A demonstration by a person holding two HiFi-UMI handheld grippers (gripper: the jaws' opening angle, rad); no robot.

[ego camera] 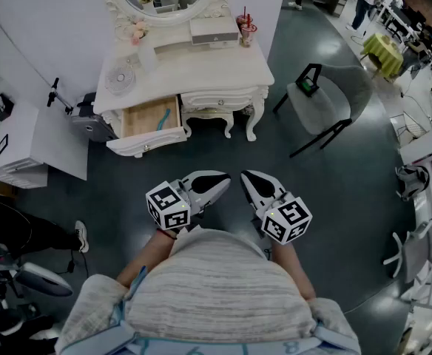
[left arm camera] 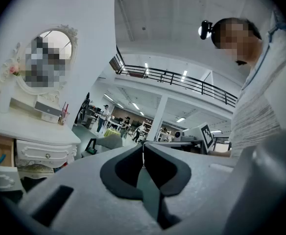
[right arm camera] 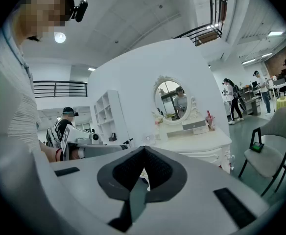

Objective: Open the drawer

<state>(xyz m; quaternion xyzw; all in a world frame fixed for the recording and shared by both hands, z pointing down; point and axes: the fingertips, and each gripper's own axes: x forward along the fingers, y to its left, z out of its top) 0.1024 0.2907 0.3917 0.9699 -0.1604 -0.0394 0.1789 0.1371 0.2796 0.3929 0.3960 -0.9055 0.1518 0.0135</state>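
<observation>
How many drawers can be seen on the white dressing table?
2. The open drawer sits at the left end of the dressing table; the shut drawer is beside it in the middle. Another at the right end may be hidden.

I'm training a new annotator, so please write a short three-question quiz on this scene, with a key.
1. True or false: the left-hand drawer of the dressing table is pulled out.
2. Multiple choice: the left gripper and right gripper are A) both shut and empty, B) both wide open, C) both gripping the drawer front.
3. What piece of furniture stands on the floor to the right of the table in the head view?
Key: 1 true. 2 A. 3 a grey chair.
</observation>
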